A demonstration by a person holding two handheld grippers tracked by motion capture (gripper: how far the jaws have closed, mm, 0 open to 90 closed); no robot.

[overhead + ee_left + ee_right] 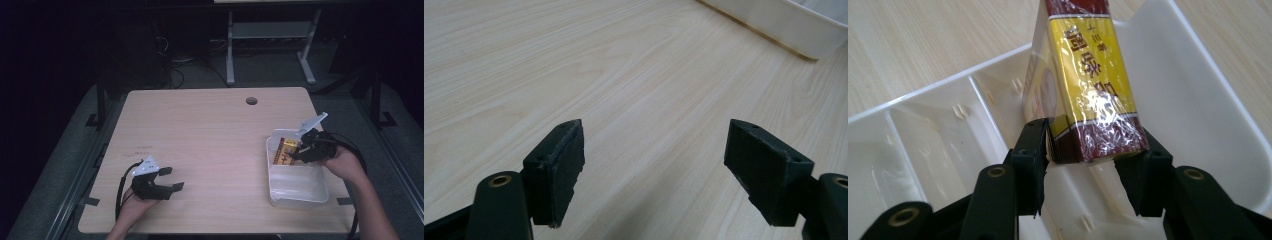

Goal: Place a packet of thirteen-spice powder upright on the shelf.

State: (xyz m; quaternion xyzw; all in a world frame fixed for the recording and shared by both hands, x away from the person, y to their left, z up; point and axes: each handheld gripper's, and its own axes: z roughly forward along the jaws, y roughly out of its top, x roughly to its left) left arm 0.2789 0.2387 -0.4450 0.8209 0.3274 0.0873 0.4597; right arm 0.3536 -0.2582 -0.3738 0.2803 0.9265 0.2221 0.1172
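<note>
A yellow and dark red box (284,150) wrapped in clear film lies tilted in the far compartment of a white divided tray (300,197) at the table's right. My right gripper (300,150) reaches into that compartment from the right. In the right gripper view the box (1088,90) has its near end between the jaws of the right gripper (1094,131), whose pads stand close beside it without squeezing; the tray (1198,100) lies beneath. My left gripper (173,179) rests near the table's front left, open and empty, jaws wide over bare wood (656,145).
The tray's near compartment holds nothing. A round cable hole (251,101) sits near the table's far edge. A desk frame (230,50) stands on the floor beyond the table. The tray's corner (784,20) appears at the top right of the left gripper view.
</note>
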